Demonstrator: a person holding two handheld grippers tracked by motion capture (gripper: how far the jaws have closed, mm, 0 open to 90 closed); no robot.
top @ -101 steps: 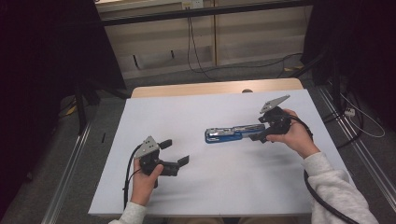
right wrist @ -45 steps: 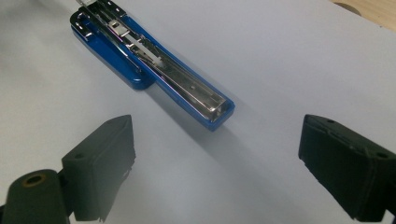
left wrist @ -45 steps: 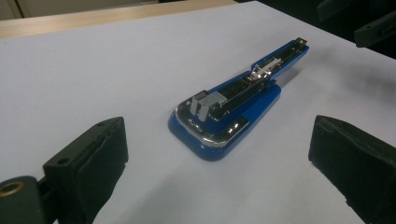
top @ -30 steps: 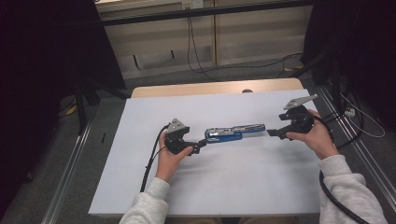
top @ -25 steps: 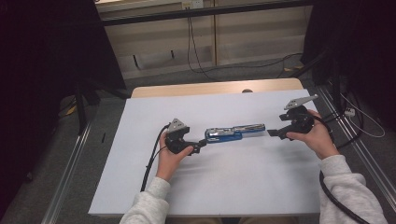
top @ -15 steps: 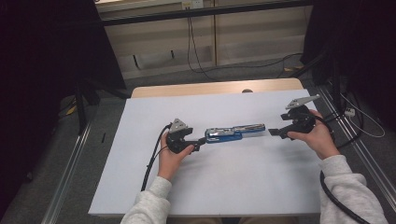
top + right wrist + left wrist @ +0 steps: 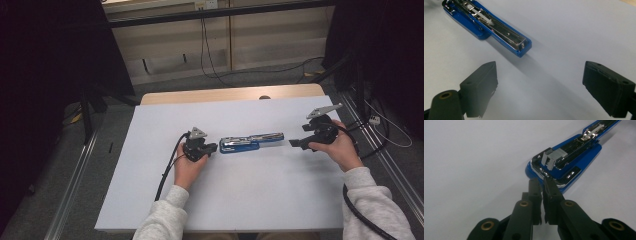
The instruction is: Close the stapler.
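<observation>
A blue stapler (image 7: 250, 142) with a chrome magazine lies folded open and flat on the white sheet (image 7: 240, 200), mid-table. My left gripper (image 7: 214, 147) points at its left end. The jaws have just been closing and now stand shut; in the left gripper view the left gripper (image 7: 541, 182) tips meet right at the rounded blue end of the stapler (image 7: 574, 157), and I see nothing between them. My right gripper (image 7: 300, 142) is open a short way off the stapler's right end. In the right gripper view the right gripper (image 7: 541, 75) jaws stand wide apart, the stapler (image 7: 486, 25) beyond them.
The white sheet covers most of the wooden table (image 7: 230, 94). Metal rails (image 7: 75, 185) run along the floor on both sides. Cables (image 7: 205, 40) hang behind the table's far edge. A black cable (image 7: 167, 170) trails from the left gripper.
Earlier the right gripper carried the stapler; it now lies on the sheet with that gripper drawn back right. The left gripper came up to its left end and its jaws closed.
</observation>
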